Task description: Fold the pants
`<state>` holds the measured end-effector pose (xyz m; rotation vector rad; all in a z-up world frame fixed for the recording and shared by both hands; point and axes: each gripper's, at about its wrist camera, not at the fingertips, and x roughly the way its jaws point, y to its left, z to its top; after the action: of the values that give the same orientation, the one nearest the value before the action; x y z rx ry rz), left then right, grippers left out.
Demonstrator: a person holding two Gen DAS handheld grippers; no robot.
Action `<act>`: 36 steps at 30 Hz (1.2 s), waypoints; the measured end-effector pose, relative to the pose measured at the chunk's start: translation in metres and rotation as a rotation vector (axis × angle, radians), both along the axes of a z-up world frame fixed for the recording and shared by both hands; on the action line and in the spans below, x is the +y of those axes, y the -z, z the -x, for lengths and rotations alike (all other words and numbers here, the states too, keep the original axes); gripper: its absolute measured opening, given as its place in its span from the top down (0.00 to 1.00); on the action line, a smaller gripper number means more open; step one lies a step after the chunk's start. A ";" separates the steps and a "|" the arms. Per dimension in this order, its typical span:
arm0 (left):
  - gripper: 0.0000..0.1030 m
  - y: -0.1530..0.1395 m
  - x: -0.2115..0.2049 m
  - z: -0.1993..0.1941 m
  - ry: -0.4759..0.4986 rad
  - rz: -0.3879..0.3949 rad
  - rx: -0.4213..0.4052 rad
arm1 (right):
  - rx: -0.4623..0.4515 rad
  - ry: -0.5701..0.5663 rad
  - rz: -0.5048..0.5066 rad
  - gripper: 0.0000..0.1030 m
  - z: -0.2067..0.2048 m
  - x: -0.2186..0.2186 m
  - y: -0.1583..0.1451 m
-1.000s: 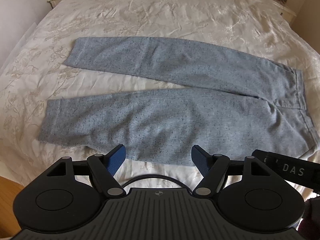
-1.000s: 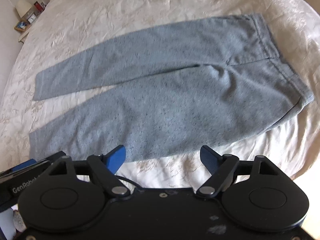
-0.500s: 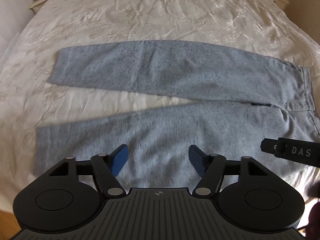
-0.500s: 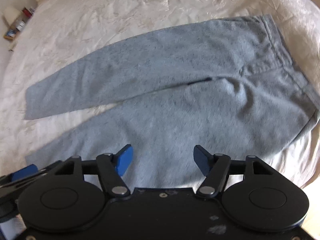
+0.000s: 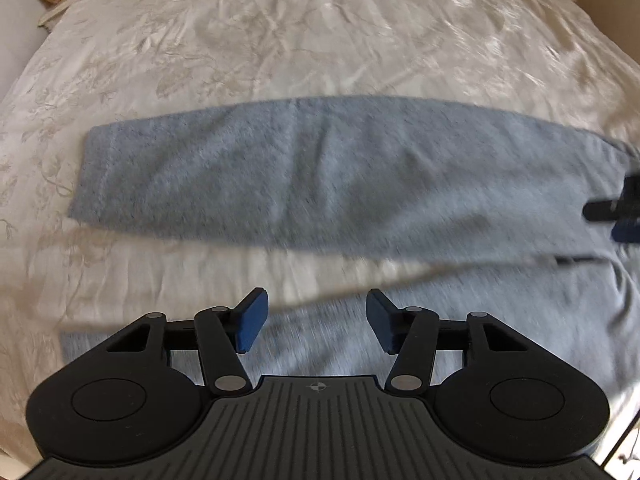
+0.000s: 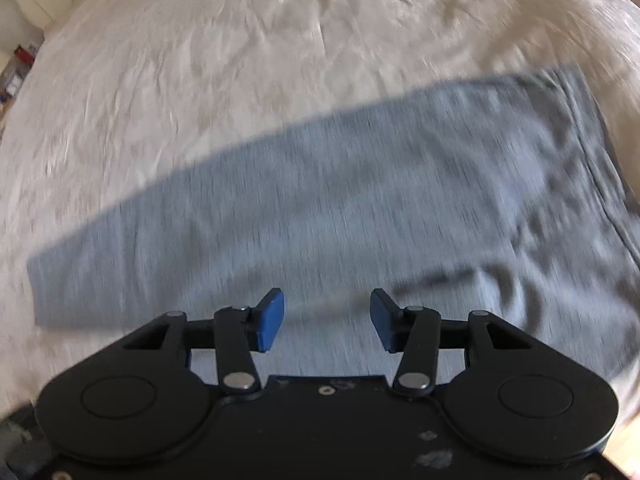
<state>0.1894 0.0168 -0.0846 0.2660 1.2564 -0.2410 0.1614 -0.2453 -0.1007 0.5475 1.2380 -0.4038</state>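
Left gripper (image 5: 316, 320) and right gripper (image 6: 327, 318) both point down over the near leg, jaws parted and just been closing, pads gripping nothing. Grey pants (image 5: 340, 168) lie flat, legs spread apart, on the cream bed (image 5: 280, 32); both views motion-blurred.

We see pants (image 5: 340, 168) of soft, matt grey knit cloth with a fuzzy, flecked nap. They lie on a bedspread (image 5: 320, 32) of cream cloth, crinkled and faintly glossy. The grippers look like matt black plastic with shiny metal pivot pins.
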 end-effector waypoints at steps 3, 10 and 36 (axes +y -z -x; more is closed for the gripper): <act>0.51 0.003 -0.001 -0.018 -0.055 -0.020 -0.013 | -0.011 0.009 -0.004 0.50 -0.043 -0.023 0.010; 0.53 0.009 0.001 -0.046 -0.142 -0.051 -0.008 | 0.011 0.071 -0.083 0.47 -0.144 -0.048 0.057; 0.52 0.034 0.004 -0.162 -0.229 0.162 0.091 | 0.099 0.060 -0.092 0.94 -0.082 -0.016 0.088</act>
<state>0.3512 0.0209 -0.1186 -0.0296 1.3376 -0.1576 0.2431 -0.2616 -0.1891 0.6506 1.3424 -0.4297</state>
